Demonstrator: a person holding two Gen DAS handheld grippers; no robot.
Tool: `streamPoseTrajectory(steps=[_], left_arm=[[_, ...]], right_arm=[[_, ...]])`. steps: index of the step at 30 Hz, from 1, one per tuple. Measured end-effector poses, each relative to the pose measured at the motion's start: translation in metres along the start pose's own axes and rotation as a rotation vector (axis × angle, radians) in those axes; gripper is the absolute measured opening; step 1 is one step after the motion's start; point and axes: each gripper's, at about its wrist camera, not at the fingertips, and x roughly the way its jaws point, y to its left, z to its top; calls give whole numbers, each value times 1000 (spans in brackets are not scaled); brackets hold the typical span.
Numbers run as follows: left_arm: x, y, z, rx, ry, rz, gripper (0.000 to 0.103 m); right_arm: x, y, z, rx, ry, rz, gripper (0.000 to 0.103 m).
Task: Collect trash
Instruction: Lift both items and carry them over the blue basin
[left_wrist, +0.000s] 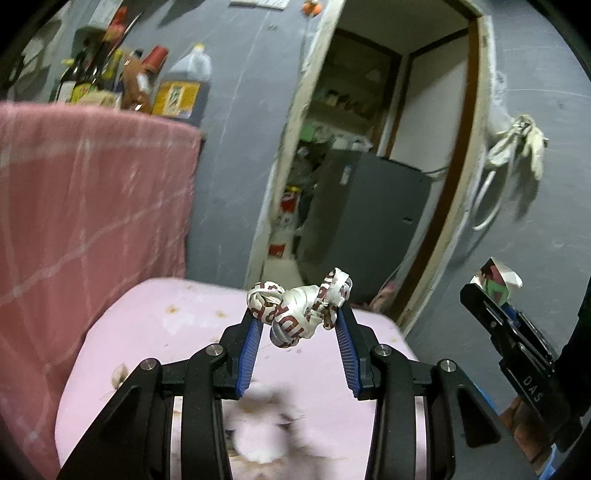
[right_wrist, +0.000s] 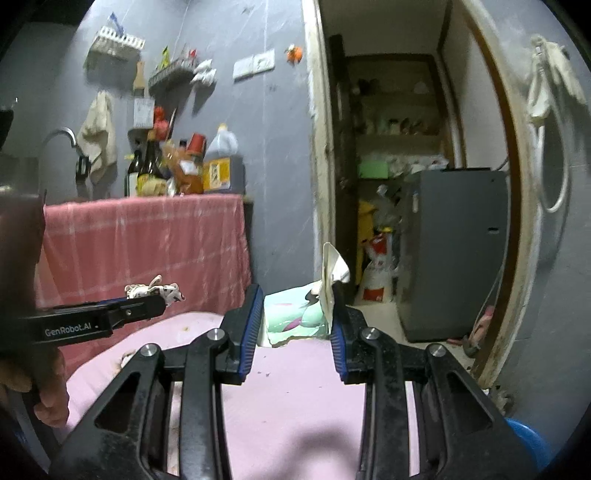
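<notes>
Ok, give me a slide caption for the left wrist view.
Left gripper shut on a knotted printed wrapper above the pink table, open doorway beyond.

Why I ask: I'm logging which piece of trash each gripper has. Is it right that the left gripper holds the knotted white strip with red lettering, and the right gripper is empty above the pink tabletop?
Not quite. The left gripper does hold the knotted strip, but the right gripper is not empty: the right wrist view shows crumpled pale green packaging clamped between its pads, above the pink tabletop.
</notes>
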Motion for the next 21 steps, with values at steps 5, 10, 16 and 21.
streamPoseTrajectory(steps=[5,10,16,21], left_arm=[[-3,-30,2,28,-23,-44,35],[-5,-67,-1,59,-28,-94,35],[3,-107,-10,98,-16,-151,35],[13,-135,-20,124,11,-195,35]], right_arm=[[-28,-19,3,18,-38,-49,34],[-55,-45,-5,48,-47,-109,34],[-83,-65,-19,60,-33,-178,34],[-102,-83,-27,88,-35,-226,34]])
